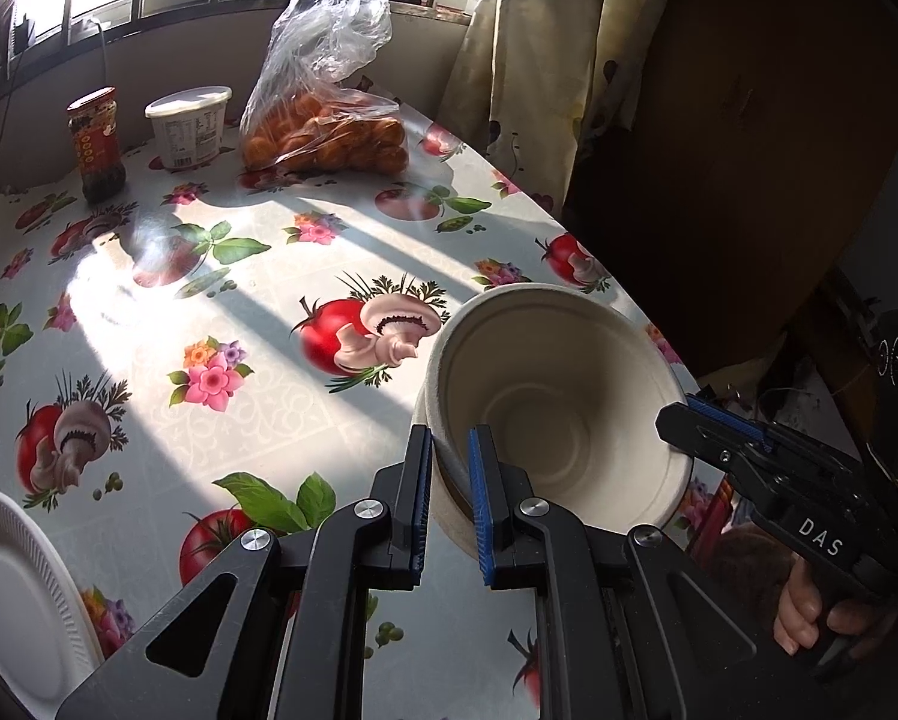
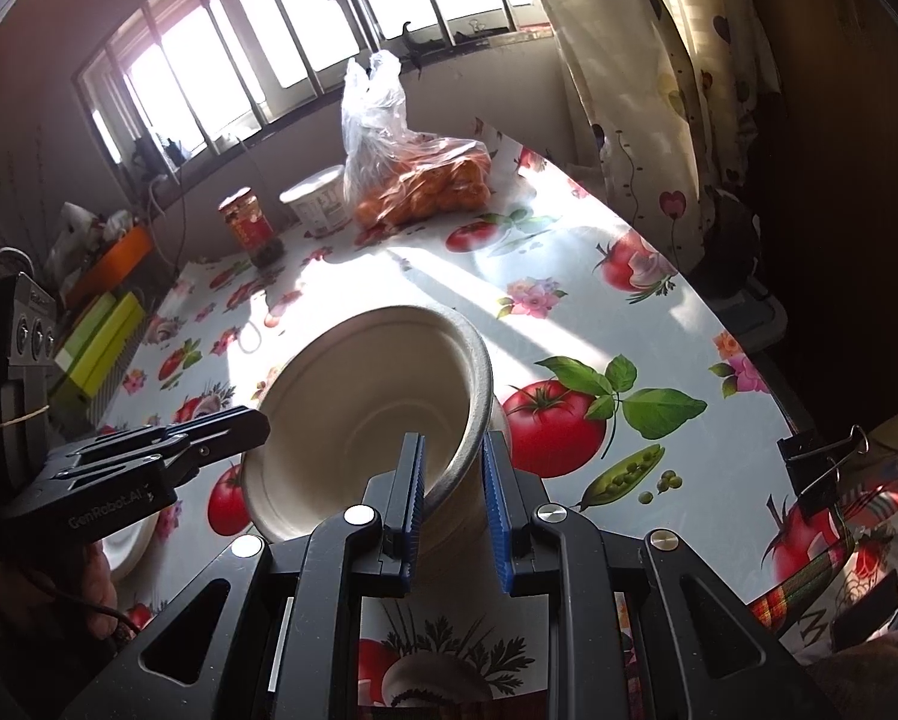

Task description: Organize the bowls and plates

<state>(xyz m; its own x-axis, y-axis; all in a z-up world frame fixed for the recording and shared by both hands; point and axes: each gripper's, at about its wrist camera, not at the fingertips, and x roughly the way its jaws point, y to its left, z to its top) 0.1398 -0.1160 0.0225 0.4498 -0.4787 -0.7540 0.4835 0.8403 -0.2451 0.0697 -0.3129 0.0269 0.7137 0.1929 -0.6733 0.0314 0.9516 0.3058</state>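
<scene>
Cream bowl (image 1: 560,402); white ribbed plate (image 1: 17,588); table (image 1: 257,420) cloth white with red tomatoes, mushrooms, pink flowers, green leaves; black hand-held gripper (image 1: 451,498), blue pads (image 1: 479,504); orange fruit in clear bag (image 1: 323,120); red-labelled jar (image 1: 95,144)

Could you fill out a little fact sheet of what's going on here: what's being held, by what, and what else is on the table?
held item: beige bowl, tilted, lifted off the table
left tool: clamped on the bowl's rim
right tool: clamped on the opposite rim
nearby dish: white plate at the table's near left edge
table cover: tablecloth printed with tomatoes and flowers
far end: bag of oranges, white tub, red-labelled jar
light: sun through a barred window
</scene>
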